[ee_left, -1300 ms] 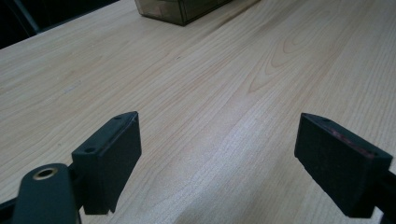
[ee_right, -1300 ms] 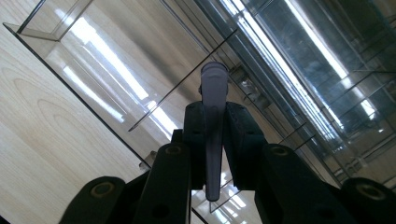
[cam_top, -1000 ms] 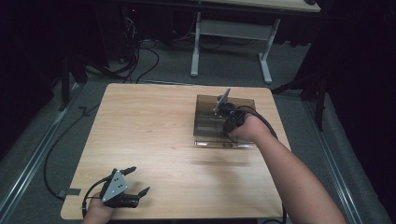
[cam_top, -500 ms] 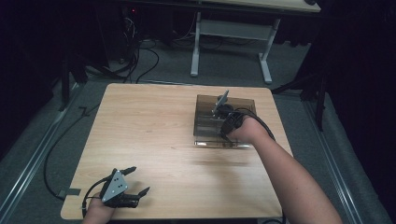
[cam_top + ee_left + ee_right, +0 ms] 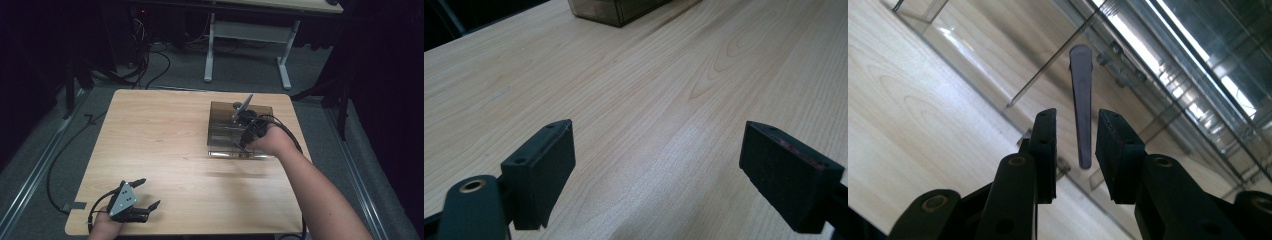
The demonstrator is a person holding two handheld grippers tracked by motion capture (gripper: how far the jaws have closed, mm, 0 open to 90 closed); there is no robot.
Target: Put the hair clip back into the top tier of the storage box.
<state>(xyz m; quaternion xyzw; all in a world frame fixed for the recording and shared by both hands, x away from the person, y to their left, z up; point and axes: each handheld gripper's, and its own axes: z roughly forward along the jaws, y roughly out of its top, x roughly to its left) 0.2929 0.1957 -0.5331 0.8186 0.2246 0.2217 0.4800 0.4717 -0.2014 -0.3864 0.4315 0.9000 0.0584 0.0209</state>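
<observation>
High view puts your left hand [image 5: 102, 225] at the near left corner of the pale wooden counter [image 5: 165, 145], wrist just over the front edge, holding the left tongs [image 5: 147, 192] low above the wood and pointed toward the right. Those tongs carry a grey three-cornered plate on top, and their two black jaws stand wide apart with nothing between them. From the left gripper view, the left tongs [image 5: 656, 165] frame bare wood grain, with a corner of the smoky transparent plastic box [image 5: 616, 10] far ahead at the top edge.

Farther out, your right forearm runs diagonally from the bottom right up to the right half of the counter, the right hand [image 5: 272, 142] resting at the near edge of the smoky transparent plastic box [image 5: 222, 132]. The right tongs [image 5: 240, 145] reach in over that near edge.

In the right gripper view, the right tongs [image 5: 1076, 145] are nearly together, with a narrow gap. A slim, tapered grey-violet plastic tab [image 5: 1081, 100] stands in that gap, apparently attached to the box's clear panel; you cannot tell whether the pads touch it.
</observation>
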